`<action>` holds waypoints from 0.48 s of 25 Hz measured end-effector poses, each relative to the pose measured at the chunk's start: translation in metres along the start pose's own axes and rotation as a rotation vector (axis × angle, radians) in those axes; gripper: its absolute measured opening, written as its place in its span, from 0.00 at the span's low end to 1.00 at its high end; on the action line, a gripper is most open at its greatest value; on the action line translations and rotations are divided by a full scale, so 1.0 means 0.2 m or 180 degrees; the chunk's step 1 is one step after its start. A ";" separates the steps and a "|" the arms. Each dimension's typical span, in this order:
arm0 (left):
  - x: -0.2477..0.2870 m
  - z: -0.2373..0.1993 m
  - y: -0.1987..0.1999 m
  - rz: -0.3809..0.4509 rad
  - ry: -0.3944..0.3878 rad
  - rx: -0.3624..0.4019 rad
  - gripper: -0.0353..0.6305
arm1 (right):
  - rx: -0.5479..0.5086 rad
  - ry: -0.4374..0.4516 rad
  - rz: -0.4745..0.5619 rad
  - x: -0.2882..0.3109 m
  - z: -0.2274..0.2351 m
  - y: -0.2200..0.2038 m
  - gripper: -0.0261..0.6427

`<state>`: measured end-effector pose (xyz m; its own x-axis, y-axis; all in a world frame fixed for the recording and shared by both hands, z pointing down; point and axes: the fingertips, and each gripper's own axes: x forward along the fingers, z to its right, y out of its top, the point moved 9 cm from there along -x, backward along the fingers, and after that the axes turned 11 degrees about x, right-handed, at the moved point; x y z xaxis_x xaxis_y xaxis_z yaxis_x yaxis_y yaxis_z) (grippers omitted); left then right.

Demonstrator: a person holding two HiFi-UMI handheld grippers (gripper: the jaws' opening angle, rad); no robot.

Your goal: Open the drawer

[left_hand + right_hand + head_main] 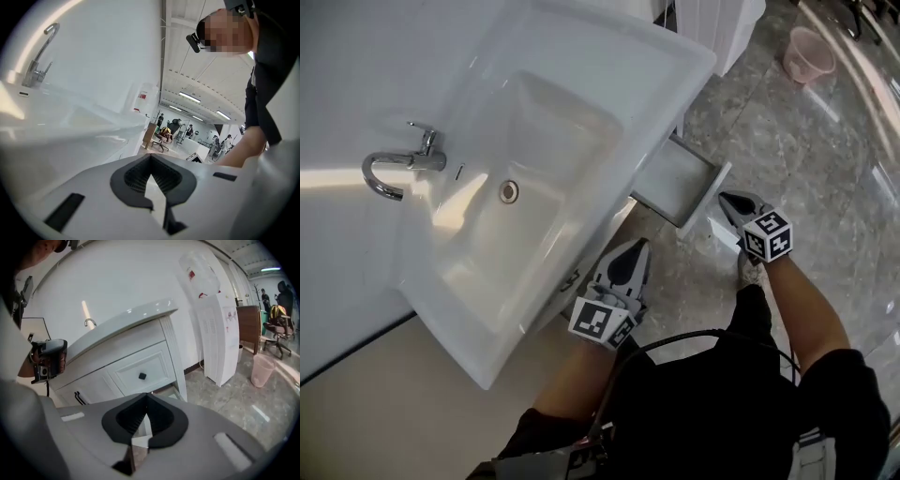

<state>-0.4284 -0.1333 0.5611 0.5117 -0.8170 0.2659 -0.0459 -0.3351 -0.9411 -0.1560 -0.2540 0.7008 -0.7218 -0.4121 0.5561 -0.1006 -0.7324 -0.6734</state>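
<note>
The white wooden drawer (673, 178) stood pulled out beneath the white ceramic sink basin (675, 47), its grey inside showing; the right gripper (727, 200) hung just beside the drawer's front panel, jaws clenched together on nothing; the left gripper (633, 251) sat near the basin's front edge, likewise closed and empty; a curved chrome faucet (394, 169) rose behind the bowl; a pink plastic bucket (809, 54) stood well apart on the grey stone floor (825, 169).
</note>
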 end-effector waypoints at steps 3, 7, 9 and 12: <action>-0.10 0.04 0.15 0.0125 -0.0014 0.0042 0.05 | -0.0078 0.0002 0.0064 -0.10 -0.13 0.17 0.04; -0.24 0.07 0.40 0.0291 0.0033 0.0091 0.05 | -0.0153 0.0015 0.0160 -0.24 -0.30 0.38 0.04; -0.32 0.05 0.52 0.0413 0.0078 0.0157 0.05 | -0.0209 0.0005 0.0228 -0.28 -0.38 0.50 0.04; -0.49 0.00 0.67 0.0561 0.0205 0.0149 0.05 | -0.0276 0.0041 0.0304 -0.31 -0.54 0.65 0.04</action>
<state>-0.4849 -0.0988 0.4097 0.4432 -0.8899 0.1077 -0.0892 -0.1633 -0.9825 -0.1978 -0.2643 0.5267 -0.7395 -0.4703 0.4816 -0.0895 -0.6404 -0.7628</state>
